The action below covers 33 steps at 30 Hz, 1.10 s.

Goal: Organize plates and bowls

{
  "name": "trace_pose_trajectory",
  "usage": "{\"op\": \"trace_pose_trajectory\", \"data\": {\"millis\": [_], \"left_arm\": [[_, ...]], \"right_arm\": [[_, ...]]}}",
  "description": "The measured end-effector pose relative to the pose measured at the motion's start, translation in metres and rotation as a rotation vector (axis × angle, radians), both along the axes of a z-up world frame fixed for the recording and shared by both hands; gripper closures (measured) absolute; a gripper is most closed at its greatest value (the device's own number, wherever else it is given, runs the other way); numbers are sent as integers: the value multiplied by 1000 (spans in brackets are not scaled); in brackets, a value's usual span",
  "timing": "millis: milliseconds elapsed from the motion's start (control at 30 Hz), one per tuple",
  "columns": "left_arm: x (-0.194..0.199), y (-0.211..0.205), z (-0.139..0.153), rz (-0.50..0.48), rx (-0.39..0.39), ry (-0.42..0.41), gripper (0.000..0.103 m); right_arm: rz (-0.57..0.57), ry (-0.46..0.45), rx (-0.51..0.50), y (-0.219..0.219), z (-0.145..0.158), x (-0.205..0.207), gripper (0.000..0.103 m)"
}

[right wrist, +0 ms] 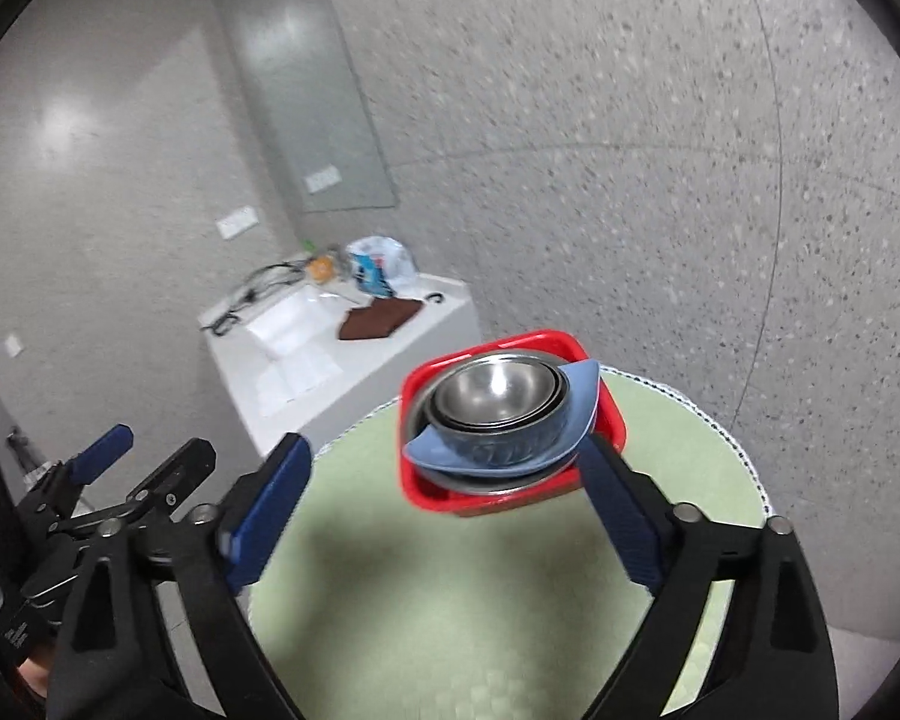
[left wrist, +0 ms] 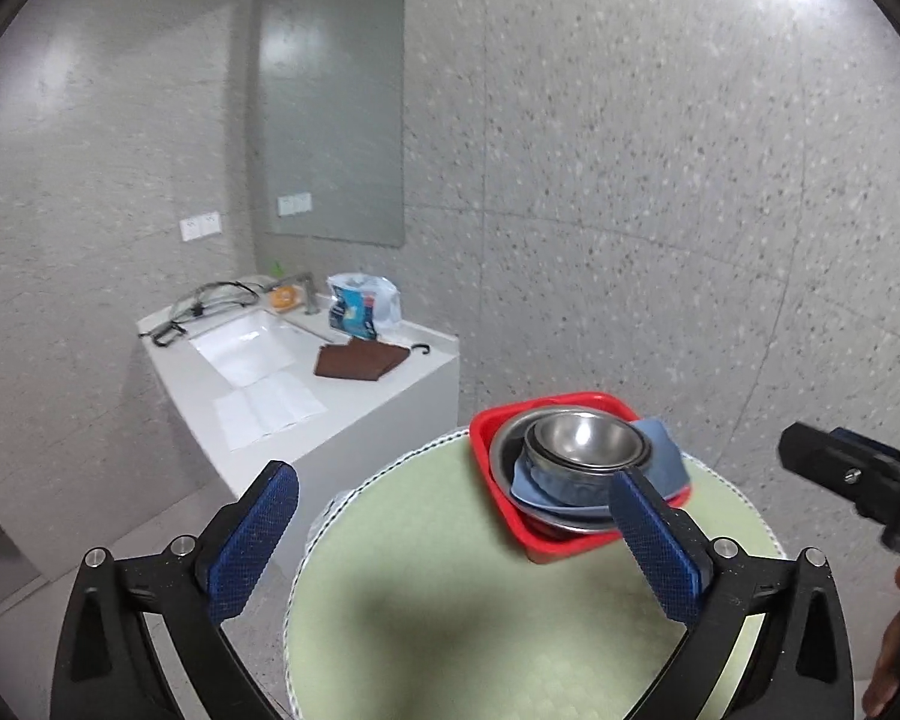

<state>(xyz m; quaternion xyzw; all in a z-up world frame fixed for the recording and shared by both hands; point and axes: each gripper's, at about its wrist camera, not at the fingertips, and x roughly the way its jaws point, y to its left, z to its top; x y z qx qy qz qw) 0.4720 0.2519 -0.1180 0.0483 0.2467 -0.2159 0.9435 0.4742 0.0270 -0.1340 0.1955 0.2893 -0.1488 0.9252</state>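
A stack of dishes sits at the far edge of a round pale-green table (left wrist: 450,630) (right wrist: 450,600). At the bottom is a red square tray (left wrist: 492,426) (right wrist: 426,498). On it lie a steel plate (left wrist: 501,450), a blue leaf-shaped plate (left wrist: 666,450) (right wrist: 444,450) and nested steel bowls (left wrist: 588,435) (right wrist: 498,390). My left gripper (left wrist: 450,510) is open and empty, held above the table just short of the stack. My right gripper (right wrist: 444,474) is open and empty, its fingers on either side of the stack's near edge. The left gripper also shows in the right wrist view (right wrist: 150,450).
A white counter (left wrist: 390,384) (right wrist: 438,300) with a sink stands beyond the table to the left. On it lie a brown cloth (left wrist: 357,360), a plastic bag (left wrist: 363,303), cables and white paper sheets. Grey speckled walls are behind.
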Motion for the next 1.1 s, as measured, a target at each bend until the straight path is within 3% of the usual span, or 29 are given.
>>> {"op": "trace_pose_trajectory", "data": {"millis": [133,300,500,800,1100], "left_arm": [[-81,6,13,79,-10,-49,1],[-191,-7,20,154,-90,-59,1],[-307,-28,26,205,-91,-73,1],[-416,-34,50,232,-76,-89,1],[-485,-21,58,221,-107,-121,1]], "right_arm": [[81,-54,-32,5,19,-46,6],[174,-82,-101,3,32,-117,2],[227,-101,-116,0,37,-189,0],[234,-128,-98,5,51,-269,0],[258,-151,-110,24,60,-316,0]]}}
